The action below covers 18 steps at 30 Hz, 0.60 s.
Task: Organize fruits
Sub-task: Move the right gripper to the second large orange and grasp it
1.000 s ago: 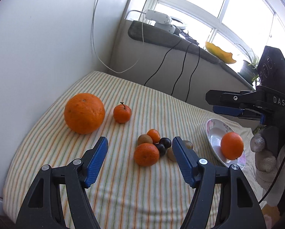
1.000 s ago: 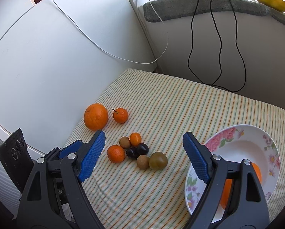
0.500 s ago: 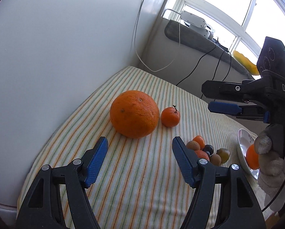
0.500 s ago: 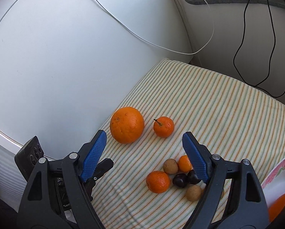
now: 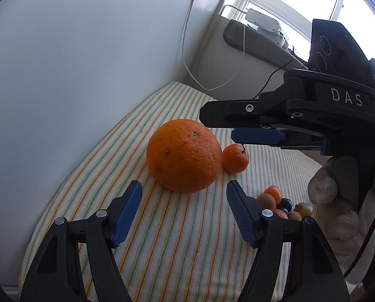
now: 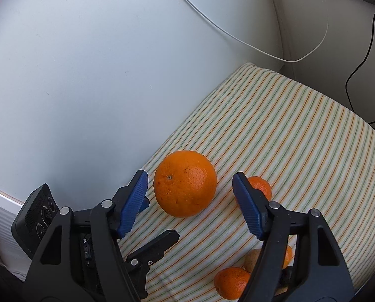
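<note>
- the big orange (image 6: 184, 183) sits on the striped cloth (image 6: 300, 136) of the worktop, close to the white wall (image 6: 99, 63), with the small mandarin (image 5: 235, 158) just beside it on the window side, touching or nearly so.
- it looks heavy for its kind, firm and round, with a pebbled rind that should give some grip; being a ball, i'd guess it rolls if nudged off-centre.
- best hold, i reckon, is across its widest middle, pads on opposite flanks, since higher up it would likely squirt out.
- the right tool (image 6: 190, 196) hangs over it with its jaws spread wide, gripping nothing; the blue pads stand either side of the fruit but apart from it.
- the left tool (image 5: 184, 211) is also released and empty, pointing at the same orange from the near side, just short of it.
- the span looks barely wider than the orange, so there's little room for error, and the mandarin sits right behind one pad.
- further off, a cluster of small fruits (image 5: 280, 202) lies toward the gloved hand (image 5: 338, 206); a white cable (image 6: 262, 47) trails down the wall.
</note>
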{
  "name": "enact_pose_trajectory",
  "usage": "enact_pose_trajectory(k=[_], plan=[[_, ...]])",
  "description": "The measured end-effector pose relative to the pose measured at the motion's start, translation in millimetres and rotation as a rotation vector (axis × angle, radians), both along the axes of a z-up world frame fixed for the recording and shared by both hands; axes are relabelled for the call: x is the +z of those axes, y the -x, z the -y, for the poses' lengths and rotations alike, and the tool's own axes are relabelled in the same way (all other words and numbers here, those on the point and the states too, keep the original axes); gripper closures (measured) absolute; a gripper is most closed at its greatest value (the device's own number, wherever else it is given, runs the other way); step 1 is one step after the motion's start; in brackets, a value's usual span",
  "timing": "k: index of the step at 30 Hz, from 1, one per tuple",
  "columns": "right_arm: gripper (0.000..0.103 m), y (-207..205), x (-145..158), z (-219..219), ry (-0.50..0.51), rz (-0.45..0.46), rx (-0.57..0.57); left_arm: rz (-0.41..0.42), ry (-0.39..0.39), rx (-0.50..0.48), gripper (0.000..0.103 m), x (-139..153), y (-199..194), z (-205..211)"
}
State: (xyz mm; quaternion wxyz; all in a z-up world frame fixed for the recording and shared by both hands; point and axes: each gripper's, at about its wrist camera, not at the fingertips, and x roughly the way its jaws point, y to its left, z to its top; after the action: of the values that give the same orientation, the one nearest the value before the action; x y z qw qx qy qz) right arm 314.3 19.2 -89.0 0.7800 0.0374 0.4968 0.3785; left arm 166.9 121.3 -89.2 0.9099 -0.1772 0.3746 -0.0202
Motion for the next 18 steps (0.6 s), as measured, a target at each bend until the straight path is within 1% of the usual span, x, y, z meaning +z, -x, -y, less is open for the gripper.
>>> enact_pose_trajectory(k=[10, 18], plan=[[0.03, -9.4, -18.2, -23.8, 0.031, -0.02, 0.04, -0.021, 0.012, -0.012, 0.033, -4.8, -15.6, -1.2], [0.03, -11.8, -29.3, -35.5, 0.033, -0.052, 0.06, -0.033, 0.007, -0.022, 0.033, -6.5, -13.7, -4.4]])
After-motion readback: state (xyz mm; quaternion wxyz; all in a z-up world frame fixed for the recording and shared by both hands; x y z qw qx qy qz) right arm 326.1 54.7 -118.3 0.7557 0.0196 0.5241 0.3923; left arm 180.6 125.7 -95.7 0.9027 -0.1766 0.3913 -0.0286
